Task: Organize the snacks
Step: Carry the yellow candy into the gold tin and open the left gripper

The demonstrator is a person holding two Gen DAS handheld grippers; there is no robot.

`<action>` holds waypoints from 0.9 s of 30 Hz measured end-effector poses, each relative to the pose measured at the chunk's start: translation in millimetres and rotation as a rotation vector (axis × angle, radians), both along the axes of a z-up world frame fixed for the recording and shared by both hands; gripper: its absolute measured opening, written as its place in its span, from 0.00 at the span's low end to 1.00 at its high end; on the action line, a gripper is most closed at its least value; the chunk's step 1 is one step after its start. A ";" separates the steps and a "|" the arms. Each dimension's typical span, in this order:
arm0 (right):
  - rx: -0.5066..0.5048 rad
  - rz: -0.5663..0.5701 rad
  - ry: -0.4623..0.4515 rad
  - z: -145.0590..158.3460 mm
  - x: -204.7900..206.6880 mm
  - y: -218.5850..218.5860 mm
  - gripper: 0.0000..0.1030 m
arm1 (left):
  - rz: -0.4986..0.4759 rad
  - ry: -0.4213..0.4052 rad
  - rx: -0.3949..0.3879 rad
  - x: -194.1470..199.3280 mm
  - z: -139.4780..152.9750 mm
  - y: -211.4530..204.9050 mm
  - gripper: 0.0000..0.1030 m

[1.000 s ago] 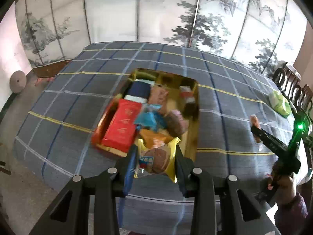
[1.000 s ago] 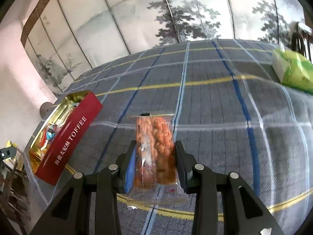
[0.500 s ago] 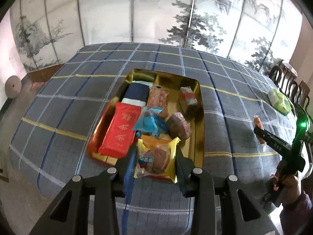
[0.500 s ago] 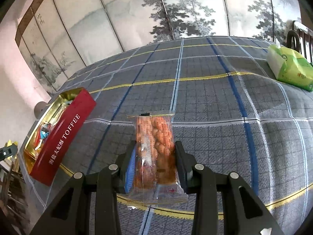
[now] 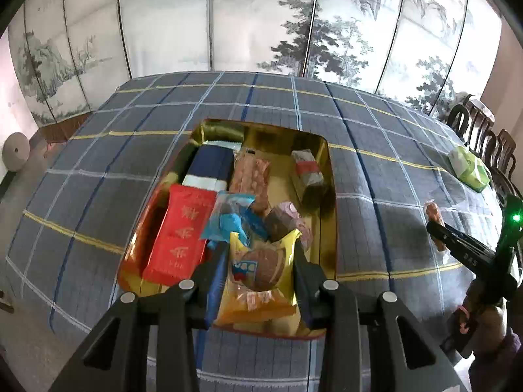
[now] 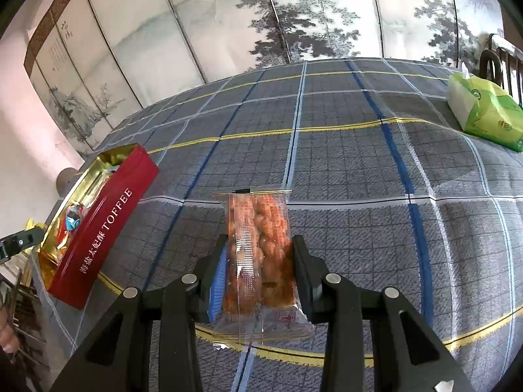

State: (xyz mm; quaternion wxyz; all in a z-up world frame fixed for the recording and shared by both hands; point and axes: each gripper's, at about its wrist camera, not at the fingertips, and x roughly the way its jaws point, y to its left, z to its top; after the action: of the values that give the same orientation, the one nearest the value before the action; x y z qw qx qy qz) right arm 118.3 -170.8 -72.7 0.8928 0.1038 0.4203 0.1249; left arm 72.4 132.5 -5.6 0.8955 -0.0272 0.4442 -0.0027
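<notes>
Left wrist view: the left gripper [image 5: 260, 269] pinches a yellow snack packet [image 5: 258, 274] over the near end of the gold tin [image 5: 330, 215], ready to drop. The right gripper [image 6: 260, 268] grips a clear packet of orange snacks [image 6: 260, 248] above the tablecloth [image 6: 359, 163]; it likely goes in afterwards.

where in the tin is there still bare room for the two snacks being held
Bare gold floor shows along the toffee tin's far right side, around the grey-wrapped bar, and along its far wall. The near left is crowded: red packet, blue candy bag, navy packet overlap.
</notes>
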 end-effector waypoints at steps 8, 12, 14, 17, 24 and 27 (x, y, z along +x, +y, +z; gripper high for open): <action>0.001 0.001 0.001 -0.3 -0.2 1.9 0.33 | -0.007 -0.012 0.034 15.0 -4.0 -8.3 0.36; 0.002 0.000 0.000 -0.1 -0.8 2.2 0.33 | -0.010 -0.021 0.045 25.9 -2.6 -11.9 0.37; 0.001 0.001 0.002 -0.3 -0.1 1.8 0.33 | -0.014 -0.027 0.055 30.9 -1.7 -14.2 0.37; 0.001 0.001 0.000 -0.2 -0.1 1.3 0.33 | -0.019 -0.033 0.072 39.5 -1.4 -18.8 0.37; 0.004 0.001 0.002 -0.4 -0.4 2.8 0.33 | -0.027 -0.031 0.085 63.0 -3.6 -26.4 0.38; 0.004 0.000 0.000 -0.1 -0.3 1.8 0.33 | -0.029 -0.025 0.090 72.4 -6.1 -29.0 0.38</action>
State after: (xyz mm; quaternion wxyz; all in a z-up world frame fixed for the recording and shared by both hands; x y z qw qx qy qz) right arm 118.0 -169.0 -72.8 0.8924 0.1056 0.4202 0.1257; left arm 144.8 103.4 -11.7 0.9011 0.0198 0.4330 0.0041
